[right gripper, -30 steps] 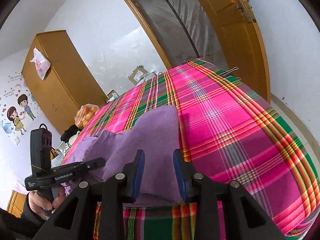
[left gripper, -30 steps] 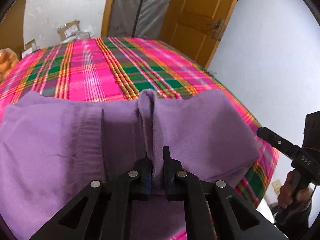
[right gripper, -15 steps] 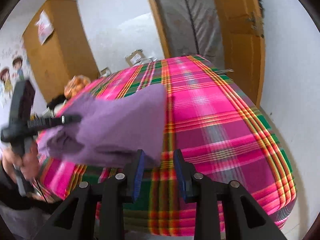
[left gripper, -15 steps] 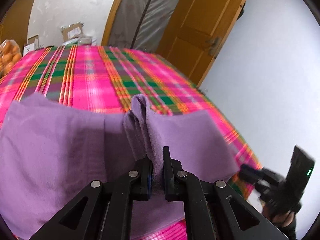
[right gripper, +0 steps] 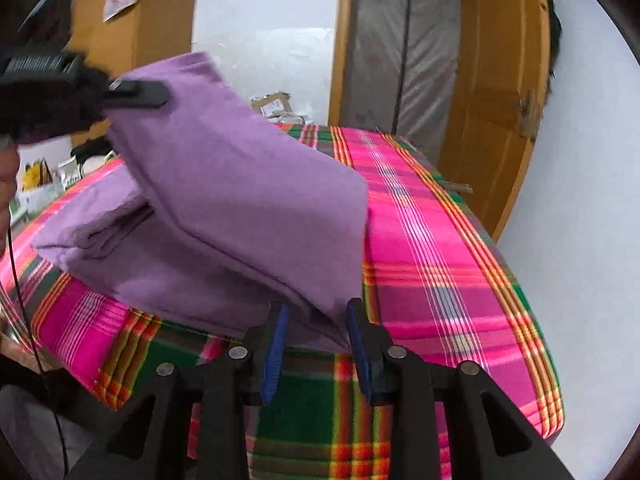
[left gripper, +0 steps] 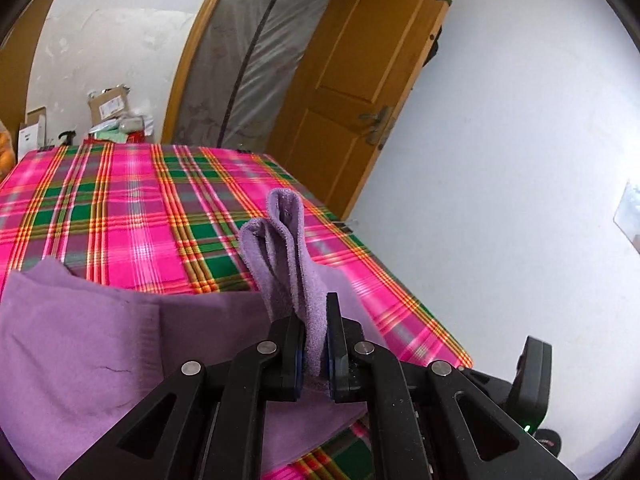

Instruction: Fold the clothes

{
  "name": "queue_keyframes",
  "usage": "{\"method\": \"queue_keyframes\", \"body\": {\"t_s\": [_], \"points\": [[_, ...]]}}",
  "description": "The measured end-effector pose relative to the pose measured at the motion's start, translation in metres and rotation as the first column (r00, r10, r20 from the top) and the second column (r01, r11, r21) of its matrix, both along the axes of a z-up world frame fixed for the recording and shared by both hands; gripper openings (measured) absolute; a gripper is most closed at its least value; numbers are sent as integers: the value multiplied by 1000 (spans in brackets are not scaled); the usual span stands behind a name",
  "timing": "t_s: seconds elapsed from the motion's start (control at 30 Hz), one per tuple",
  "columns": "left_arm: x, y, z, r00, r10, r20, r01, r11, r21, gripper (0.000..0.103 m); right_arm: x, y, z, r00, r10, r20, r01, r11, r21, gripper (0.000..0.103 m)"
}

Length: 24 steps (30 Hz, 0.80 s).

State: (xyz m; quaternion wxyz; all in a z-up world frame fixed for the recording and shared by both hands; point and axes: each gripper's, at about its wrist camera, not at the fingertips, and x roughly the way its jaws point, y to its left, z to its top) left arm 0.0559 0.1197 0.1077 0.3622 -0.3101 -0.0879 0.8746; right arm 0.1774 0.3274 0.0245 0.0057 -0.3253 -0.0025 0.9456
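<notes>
A purple garment lies folded on the near part of a table under a pink and green plaid cloth. My left gripper is shut on a doubled fold of it that sticks up between the fingers. The right wrist view shows that left gripper at the upper left, holding one edge of the garment high, so a flap slopes down toward me. My right gripper is open at the table's front edge, the flap's lowest corner hanging between its blue-padded fingers. Part of the right gripper shows low on the right.
The plaid cloth stretches bare to the right and far side. A wooden door and a white wall stand close on the right. Cardboard boxes sit beyond the far edge, a wooden wardrobe at the back left.
My left gripper has lifted its pinched fold well up off the table, raising a flap of the garment. The right gripper has swung low to the front edge, under that flap's corner.
</notes>
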Motion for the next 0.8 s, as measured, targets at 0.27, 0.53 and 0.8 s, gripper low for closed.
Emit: {"method": "queue_keyframes", "body": {"t_s": [0.27,0.53,0.8], "points": [[-8,-16,-33,996,33,83,-29,999,-45,9,-1,9,-1,996,-86,-14,87,996,11,36],[-27,-26,-89,971,118,208,-86,984,-155,9,2,1,-7,999,-45,24,43,997,66,37],[-12,-41,-75,976,112,186,-86,986,-141,10,24,25,6,999,38,6,-37,999,-36,37]]}}
